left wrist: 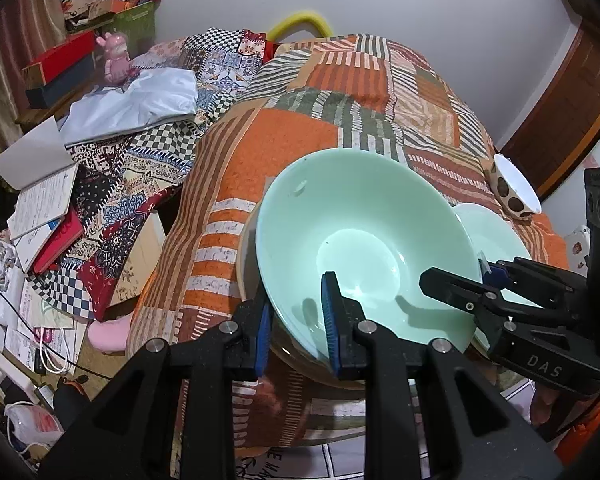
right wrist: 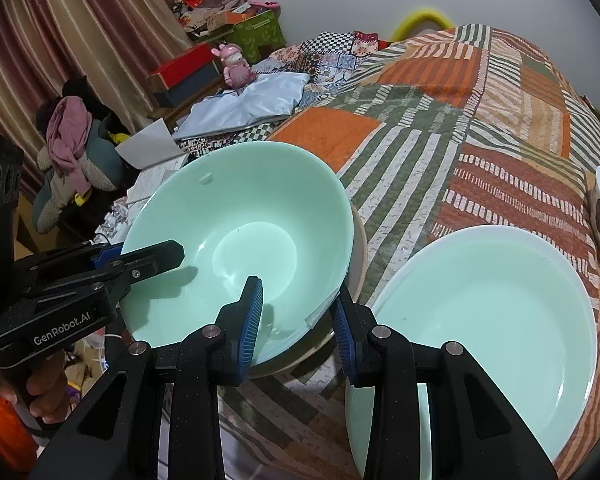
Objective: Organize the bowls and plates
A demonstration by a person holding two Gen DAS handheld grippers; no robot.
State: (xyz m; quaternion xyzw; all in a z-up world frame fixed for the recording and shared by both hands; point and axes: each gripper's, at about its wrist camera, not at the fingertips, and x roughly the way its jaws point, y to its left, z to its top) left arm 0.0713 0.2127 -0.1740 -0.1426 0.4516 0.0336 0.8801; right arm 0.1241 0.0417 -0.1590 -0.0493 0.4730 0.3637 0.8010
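Both tongs are gripping the green bowl by its near rim: left tongs on its left edge, right tongs on its right. It is hanging tilted just above a beige dish on the bed, directly ahead and below.

Two grippers: left gripper, right gripper. One large mint-green bowl, one beige dish beneath it, one mint-green plate, one brown-spotted white bowl. One patchwork quilt, one pink figurine, one green box, one white bag, one yellow hoop.
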